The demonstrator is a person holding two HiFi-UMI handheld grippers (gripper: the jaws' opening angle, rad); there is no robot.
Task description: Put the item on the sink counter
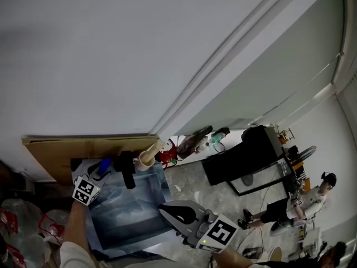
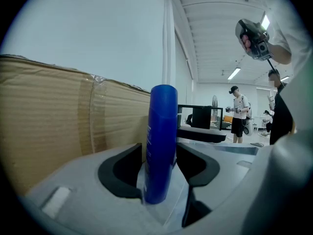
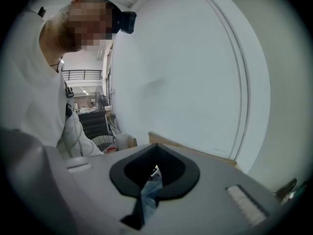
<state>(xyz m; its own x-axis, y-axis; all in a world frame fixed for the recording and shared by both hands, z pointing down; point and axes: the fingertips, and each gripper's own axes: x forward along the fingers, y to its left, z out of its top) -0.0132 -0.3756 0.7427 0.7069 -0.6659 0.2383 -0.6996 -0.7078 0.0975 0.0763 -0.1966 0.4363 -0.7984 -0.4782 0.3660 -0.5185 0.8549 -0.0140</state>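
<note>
One bottle: the blue bottle [image 2: 160, 141] stands upright between your left gripper's [image 2: 160, 153] fingers [image 2: 124, 169], at the back left corner of the sink [image 1: 131, 219]; whether its base is resting on the worktop can't be made out.
Left fingers: apart, with a sliver of gap on each side and no squeeze on it.
Right gripper [image 3: 156, 153]: fingers together, empty, over the sink's front edge.
Handling: probably light, stiff plastic that is smooth and slippery; it's tall and narrow, so it should tip easily.
Hold: go mid-body, pads square on its sides.
Around: the black faucet [image 1: 127, 171] is just beside it, with a pale roll [image 1: 147, 157] beyond.
In the way: the cardboard [image 2: 49, 111] stands close behind, so back out straight.
</note>
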